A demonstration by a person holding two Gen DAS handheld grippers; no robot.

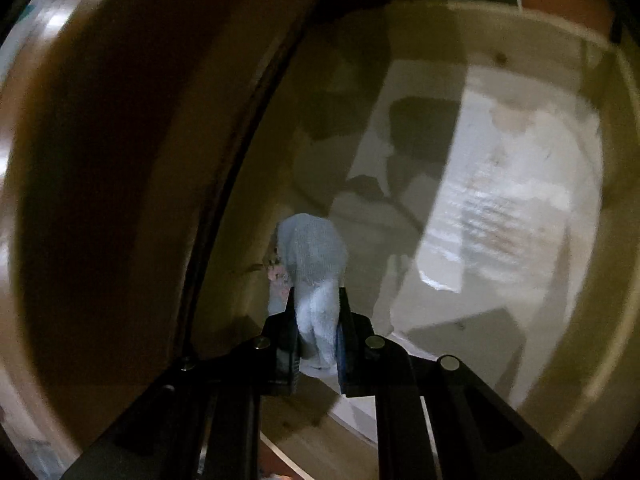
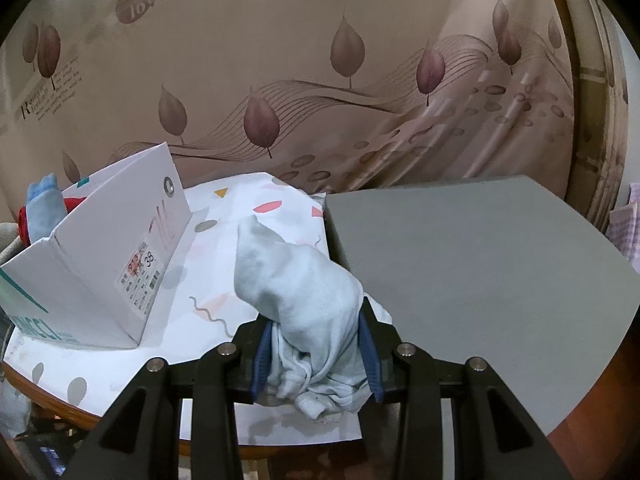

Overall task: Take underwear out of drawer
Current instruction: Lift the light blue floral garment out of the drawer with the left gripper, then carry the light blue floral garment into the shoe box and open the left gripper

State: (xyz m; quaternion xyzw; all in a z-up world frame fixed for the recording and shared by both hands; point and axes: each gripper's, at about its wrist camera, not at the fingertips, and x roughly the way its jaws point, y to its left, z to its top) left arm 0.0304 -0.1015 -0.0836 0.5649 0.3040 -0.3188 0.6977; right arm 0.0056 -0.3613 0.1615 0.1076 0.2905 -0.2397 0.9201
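Pale blue knit cloth, which I take for a piece of underwear [image 1: 316, 276], hangs pinched between the closed fingers of the left gripper [image 1: 317, 308], and everything about the coming move turns on how that piece sits against the drawer [image 1: 500, 40] below it. The cloth runs straight ahead of the gripper, its long axis in line with the fingers, the bunched free end dangling beyond the tips over the drawer's pale lined floor close to the inner wall on the left of the view, beside the dark wooden frame [image 1: 100, 160]. A patterned scrap of something shows just beside it, too blurred to name. The picture is smeared, so I cannot say whether the dangling end touches the floor or hangs free of it. Judging from this, the way out lies up and back along the gripper's own line, away from that wall. The right gripper [image 2: 316, 320] is nowhere near the drawer: it sits above a surface [image 2: 120, 372] spread with a white patterned cover, and its blue pads [image 2: 262, 354] are clamped on a second, larger wad of light blue underwear [image 2: 304, 292] that bulges forward and upward beyond the tips. A white cardboard box [image 2: 100, 272] stands to its left and a grey board [image 2: 480, 280] to its right. So the left hand is the one placed for the drawer, and the right is already occupied.
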